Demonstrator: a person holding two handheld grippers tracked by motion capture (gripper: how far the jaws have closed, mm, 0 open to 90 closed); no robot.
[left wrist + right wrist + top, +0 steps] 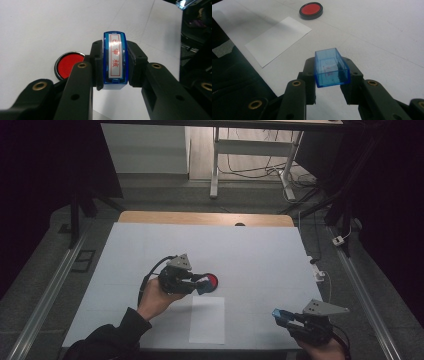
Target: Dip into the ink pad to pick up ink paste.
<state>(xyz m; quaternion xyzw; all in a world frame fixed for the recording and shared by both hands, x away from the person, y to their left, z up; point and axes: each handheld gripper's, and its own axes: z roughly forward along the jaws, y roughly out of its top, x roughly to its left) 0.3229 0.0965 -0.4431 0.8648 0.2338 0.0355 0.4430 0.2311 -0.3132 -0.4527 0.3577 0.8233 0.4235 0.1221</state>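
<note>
My left gripper (202,284) is shut on a blue stamp (115,60) whose white label carries red characters. It hovers right beside a round red ink pad (212,281), seen at lower left in the left gripper view as the ink pad (68,64). My right gripper (280,316) near the table's front right is shut on the stamp's clear blue cap (331,67), its hollow side facing up. A white paper sheet (207,319) lies on the table just in front of the ink pad, also the paper sheet (278,40) in the right gripper view.
The table (260,255) has a pale cover with a wooden strip at its far edge. Metal rails run along the floor on both sides. A white desk frame (250,150) and loose cables stand beyond the table.
</note>
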